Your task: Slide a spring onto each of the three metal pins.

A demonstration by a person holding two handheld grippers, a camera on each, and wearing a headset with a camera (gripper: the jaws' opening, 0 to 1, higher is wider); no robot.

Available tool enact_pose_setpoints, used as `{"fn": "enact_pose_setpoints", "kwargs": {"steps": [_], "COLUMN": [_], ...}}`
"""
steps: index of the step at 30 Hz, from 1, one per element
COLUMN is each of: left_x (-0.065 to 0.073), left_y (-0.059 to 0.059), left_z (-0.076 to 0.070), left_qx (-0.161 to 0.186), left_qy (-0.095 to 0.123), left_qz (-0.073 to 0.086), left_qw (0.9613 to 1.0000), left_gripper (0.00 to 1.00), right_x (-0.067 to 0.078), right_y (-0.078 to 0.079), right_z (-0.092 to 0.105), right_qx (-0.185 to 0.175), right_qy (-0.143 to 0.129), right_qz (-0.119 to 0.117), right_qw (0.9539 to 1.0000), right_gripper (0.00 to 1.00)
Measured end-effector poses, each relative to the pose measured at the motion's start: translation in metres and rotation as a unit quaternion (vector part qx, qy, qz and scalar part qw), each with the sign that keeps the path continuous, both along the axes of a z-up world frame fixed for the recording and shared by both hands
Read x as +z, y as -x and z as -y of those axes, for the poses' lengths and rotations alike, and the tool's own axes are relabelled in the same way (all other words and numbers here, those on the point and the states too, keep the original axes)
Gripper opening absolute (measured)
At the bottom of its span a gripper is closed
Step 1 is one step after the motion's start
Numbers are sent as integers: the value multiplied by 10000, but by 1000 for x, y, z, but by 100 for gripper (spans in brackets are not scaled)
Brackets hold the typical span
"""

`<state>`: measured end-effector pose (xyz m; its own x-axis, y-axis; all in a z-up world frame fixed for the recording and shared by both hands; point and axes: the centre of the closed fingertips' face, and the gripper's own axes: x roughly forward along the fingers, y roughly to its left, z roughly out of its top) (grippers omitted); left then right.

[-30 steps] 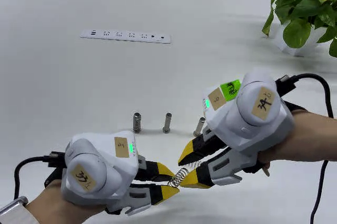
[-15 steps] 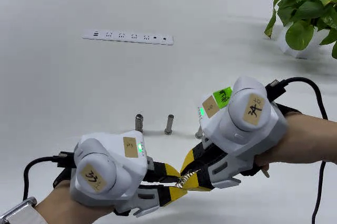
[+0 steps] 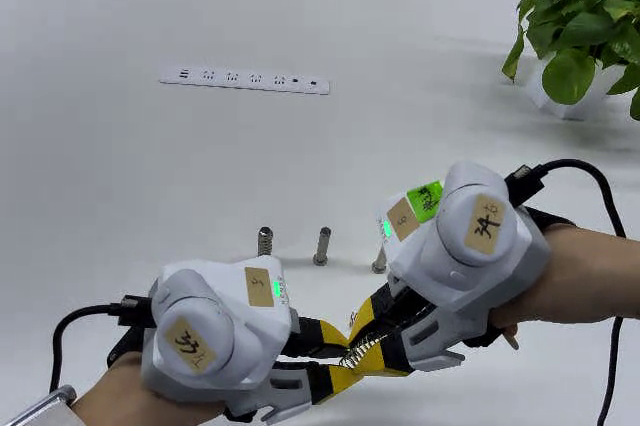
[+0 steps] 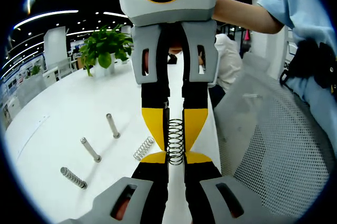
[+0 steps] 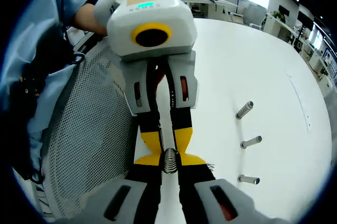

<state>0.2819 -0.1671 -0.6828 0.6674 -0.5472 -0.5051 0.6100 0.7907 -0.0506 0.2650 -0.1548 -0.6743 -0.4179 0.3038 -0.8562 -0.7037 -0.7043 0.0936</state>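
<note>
One slim, silvery, evenly coiled spring (image 4: 175, 141)

The left gripper (image 3: 338, 356) and right gripper (image 3: 368, 341) have white housings, black jaws with yellow tips, green indicator lights and tan labels marked in black. The spring (image 3: 355, 353) is silver, the pins (image 3: 322, 245) grey metal. The table (image 3: 150, 176) and power strip (image 3: 245, 80) are white, the plant (image 3: 580, 16) green, the sleeve (image 4: 300, 8) light blue.

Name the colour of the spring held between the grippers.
Silvery metal spring; clearest in the left gripper view.
</note>
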Motion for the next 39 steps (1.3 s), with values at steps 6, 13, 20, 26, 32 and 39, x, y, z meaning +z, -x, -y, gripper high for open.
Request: {"fn": "enact_pose_setpoints", "kwargs": {"steps": [6,13,20,26,32,39], "left_x": [1,2,5,7,8,5], "left_y": [-1,1,0,2,5,7], "left_z": [-3,-5,-16,-30,-44,-67], "left_qx": [207,375,784,1230,1551,2118], "left_qy": [168,371,662,1069,1223,1163], "left_qz": [-30,-61,-44,-77,-22,38], "left_qw": [9996,9986,9947,9866,9803,9704], "left_gripper": [10,12,19,28,33,53], "right_x": [1,3,4,3,1,1], "right_y": [-1,1,-5,-10,-13,-18], "right_z": [-3,-4,-5,-1,3,5], "right_qx": [-40,-58,-153,-162,-175,-167], "right_qy": [-56,-98,-148,-107,-48,-23], "right_qz": [22,-35,10,60,102,155], "right_qw": [10000,9999,9998,9998,9998,9997], "right_gripper": [12,12,12,12,12,12]}}
